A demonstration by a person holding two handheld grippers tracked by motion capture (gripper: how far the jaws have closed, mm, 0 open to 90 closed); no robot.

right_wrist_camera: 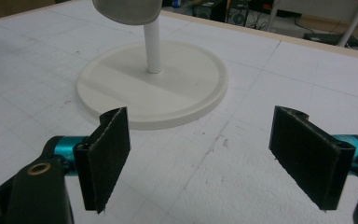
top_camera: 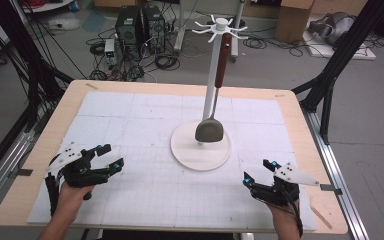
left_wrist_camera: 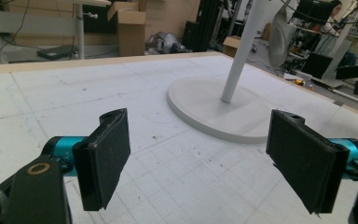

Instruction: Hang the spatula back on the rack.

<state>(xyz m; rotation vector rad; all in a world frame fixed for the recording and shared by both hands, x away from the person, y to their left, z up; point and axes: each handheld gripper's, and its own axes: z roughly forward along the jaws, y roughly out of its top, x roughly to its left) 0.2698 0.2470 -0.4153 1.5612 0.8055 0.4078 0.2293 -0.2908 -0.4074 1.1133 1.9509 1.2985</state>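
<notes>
A white utensil stand [top_camera: 212, 75] rises from a round white base [top_camera: 187, 150] in the middle of the table. A spatula [top_camera: 215, 97] with a brown handle and grey blade hangs from one of its top hooks, blade just above the base. My left gripper [top_camera: 109, 156] rests near the front left, open and empty. At the front right, my right gripper [top_camera: 258, 172] is also open with nothing between its pads. The base [left_wrist_camera: 223, 112] and pole [left_wrist_camera: 242, 51] stand ahead of the left gripper [left_wrist_camera: 209, 161]. The base [right_wrist_camera: 154, 84] and grey blade [right_wrist_camera: 128, 9] lie ahead of the right gripper [right_wrist_camera: 205, 158].
A white gridded mat [top_camera: 145, 200] covers the wooden table [top_camera: 40, 145]. Beyond the far edge, the floor holds computer towers [top_camera: 140, 27], cables and cardboard boxes [top_camera: 295, 17]. Black frame legs [top_camera: 330, 75] stand at both sides.
</notes>
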